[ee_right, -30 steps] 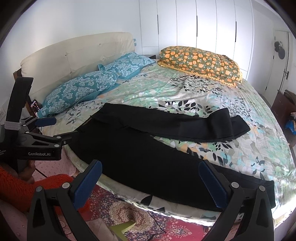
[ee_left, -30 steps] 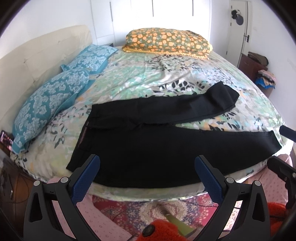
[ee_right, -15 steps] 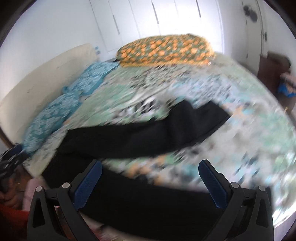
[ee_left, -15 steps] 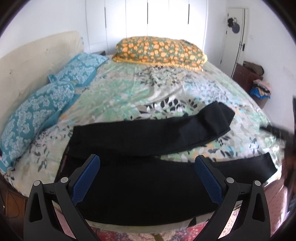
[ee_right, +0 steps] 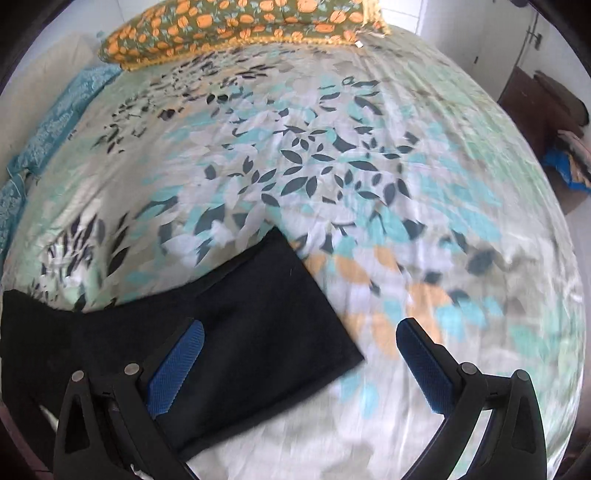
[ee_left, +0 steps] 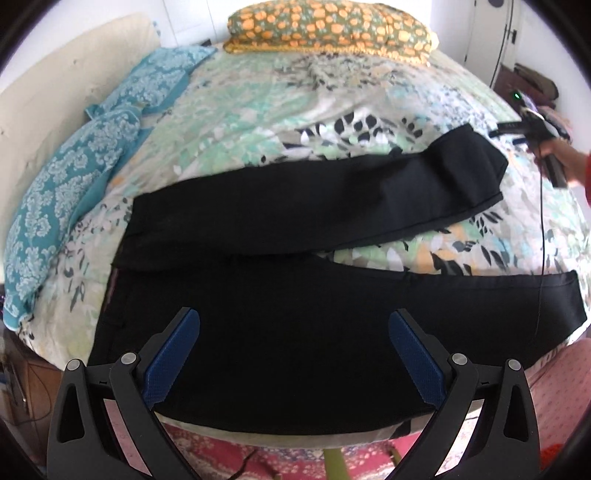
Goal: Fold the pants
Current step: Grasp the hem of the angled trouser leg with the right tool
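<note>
Black pants (ee_left: 295, 321) lie spread flat on the bed, waist at the left, both legs running right. The far leg (ee_left: 332, 206) angles up toward the right; the near leg ends at the bed's right edge. My left gripper (ee_left: 291, 354) hovers open over the near leg's thigh part, gripping nothing. In the left wrist view the other gripper (ee_left: 532, 129), held by a hand, sits beyond the far leg's cuff. My right gripper (ee_right: 299, 362) is open just above that cuff (ee_right: 280, 332), its left finger over the black cloth.
The leaf-print bedspread (ee_right: 332, 166) covers the whole bed. An orange-flowered pillow (ee_left: 328, 26) lies at the far end and teal pillows (ee_left: 70, 177) along the cream headboard on the left. A red patterned rug (ee_left: 295, 458) lies below the near edge. A dark cabinet (ee_right: 543, 110) stands at the right.
Both grippers moved in toward the bed. The left came lower over the near leg. The right swung far to the right and now hangs over the far leg's cuff.
</note>
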{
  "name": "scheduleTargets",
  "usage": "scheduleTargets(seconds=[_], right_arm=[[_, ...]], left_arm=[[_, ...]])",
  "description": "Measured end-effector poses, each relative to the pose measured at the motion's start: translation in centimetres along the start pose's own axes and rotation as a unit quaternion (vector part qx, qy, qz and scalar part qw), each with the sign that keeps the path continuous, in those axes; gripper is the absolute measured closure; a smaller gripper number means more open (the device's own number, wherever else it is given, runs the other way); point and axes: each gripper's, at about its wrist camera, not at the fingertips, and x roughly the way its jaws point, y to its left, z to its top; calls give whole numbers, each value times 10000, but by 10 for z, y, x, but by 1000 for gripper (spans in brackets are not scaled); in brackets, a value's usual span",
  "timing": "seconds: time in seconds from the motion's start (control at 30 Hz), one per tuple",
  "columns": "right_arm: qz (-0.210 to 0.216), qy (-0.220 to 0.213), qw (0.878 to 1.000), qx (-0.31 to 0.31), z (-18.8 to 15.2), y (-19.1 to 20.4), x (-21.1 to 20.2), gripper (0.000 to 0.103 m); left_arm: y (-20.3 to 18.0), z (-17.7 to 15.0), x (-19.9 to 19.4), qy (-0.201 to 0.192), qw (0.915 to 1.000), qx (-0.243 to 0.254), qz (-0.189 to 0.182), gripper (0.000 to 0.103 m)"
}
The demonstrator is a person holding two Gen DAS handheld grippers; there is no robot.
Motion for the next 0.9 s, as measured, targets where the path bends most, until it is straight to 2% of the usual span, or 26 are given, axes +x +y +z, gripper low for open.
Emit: scheduleTargets(seconds=[0.1, 0.13, 0.2, 0.23, 0.27, 0.3, 0.33, 0.43, 0.53, 0.6, 0.67, 0.73, 0.77, 0.8, 0.83, 0.9], right_arm=[[-149, 181, 9993, -292, 17, -2, 34, 10], [-44, 249, 9992, -296, 19, -5, 43, 13], [453, 306, 9984, -152, 20, -12, 51, 22], [664, 236, 9974, -119, 18, -15, 47, 37], [859, 186, 9961, -98, 17, -20, 40, 60], [872, 171, 9960, -1, 13, -28, 32, 95], [923, 131, 9956, 95, 8, -37, 20, 96], [682, -16, 9975, 202, -23, -60, -25, 96], [349, -73, 9959, 827, -69, -104, -58, 96], [409, 27, 9917, 1222, -101, -127, -61, 96], [395, 210, 9906, 1289, -125, -127, -51, 96], [410, 239, 9895, 1365, -137, -124, -42, 90], [452, 151, 9884, 1444, -138, -126, -42, 85], [565, 8, 9861, 1564, -137, -130, -44, 68], [652, -164, 9833, 1692, -135, -134, -45, 43], [596, -272, 9816, 1791, -124, -139, -41, 23]], left_arm=[[-4, 2, 13, 211, 9997, 29, 96, 1], [-6, 3, 16, 258, 9996, 35, 109, 1], [-9, 3, 23, 377, 9992, 55, 117, 1], [-11, 4, 26, 422, 9990, 73, 116, 1], [-13, 4, 28, 460, 9988, 98, 114, 1], [-15, 5, 29, 485, 9987, 134, 101, 1], [-17, 6, 30, 482, 9987, 171, 72, 1], [-22, 7, 30, 419, 9989, 230, -14, 1], [-29, 3, 32, 435, 9986, 240, -172, 1], [-33, 0, 32, 461, 9982, 265, -285, 1], [-38, -4, 30, 495, 9977, 315, -353, 1], [-40, -4, 25, 463, 9976, 351, -368, 1], [-40, -5, 21, 411, 9978, 377, -351, 1], [-41, -5, 17, 346, 9981, 409, -304, 1], [-40, -6, 15, 309, 9983, 422, -255, 1], [-37, -6, 13, 309, 9986, 377, -186, 1]])
